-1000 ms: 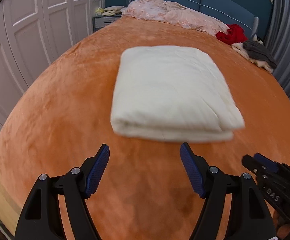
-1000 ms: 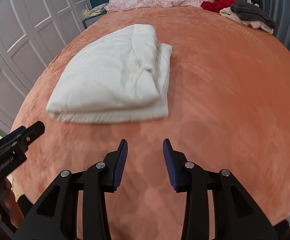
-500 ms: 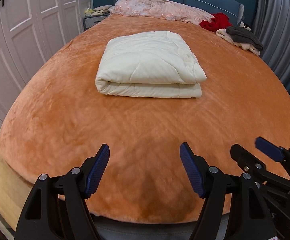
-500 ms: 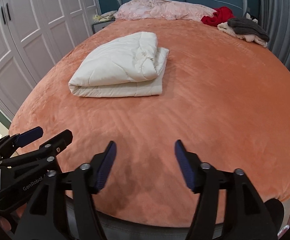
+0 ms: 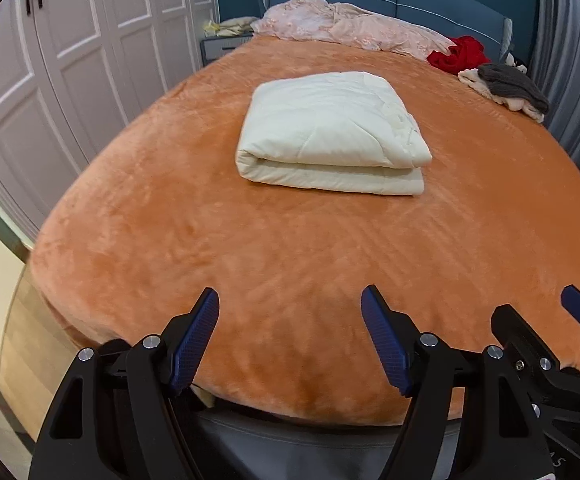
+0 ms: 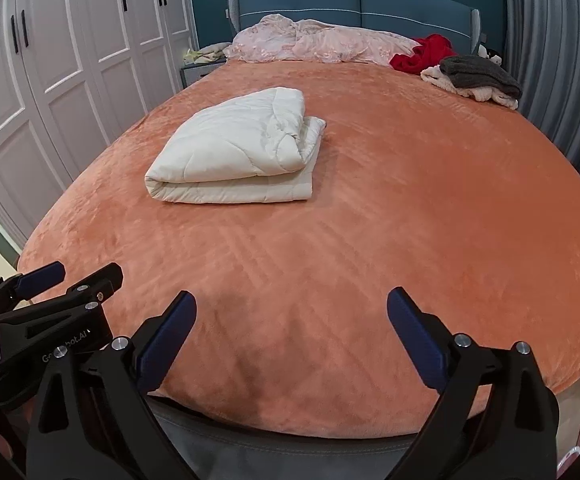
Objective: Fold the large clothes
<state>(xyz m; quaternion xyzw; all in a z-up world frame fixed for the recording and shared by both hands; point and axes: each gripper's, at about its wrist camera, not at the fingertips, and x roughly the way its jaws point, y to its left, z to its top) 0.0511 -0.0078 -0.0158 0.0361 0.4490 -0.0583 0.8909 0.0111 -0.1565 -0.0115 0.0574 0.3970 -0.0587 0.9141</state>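
folded quilt on bed, both grippers empty

nearest, over the foot edge of the bed (image 5: 290, 272): left gripper (image 5: 290, 336) with fingers (image 5: 194, 340) spread apart, nothing between. beside it, right gripper (image 6: 292, 336) with fingers (image 6: 414, 332) splayed very wide, just been opening, likewise nothing between. both well apart from the cloth. farther up, left of the bed's middle on the orange plush cover: cream quilt (image 6: 234, 152) folded into a thick rectangle, fold edge toward the cameras, lying flat. beyond, near the blue headboard (image 6: 354, 0): crumpled pink bedding (image 6: 322, 42), red garment (image 6: 422, 54), grey and cream clothes (image 6: 474, 76) at the right edge. white wardrobe doors (image 6: 70, 60) along the left.
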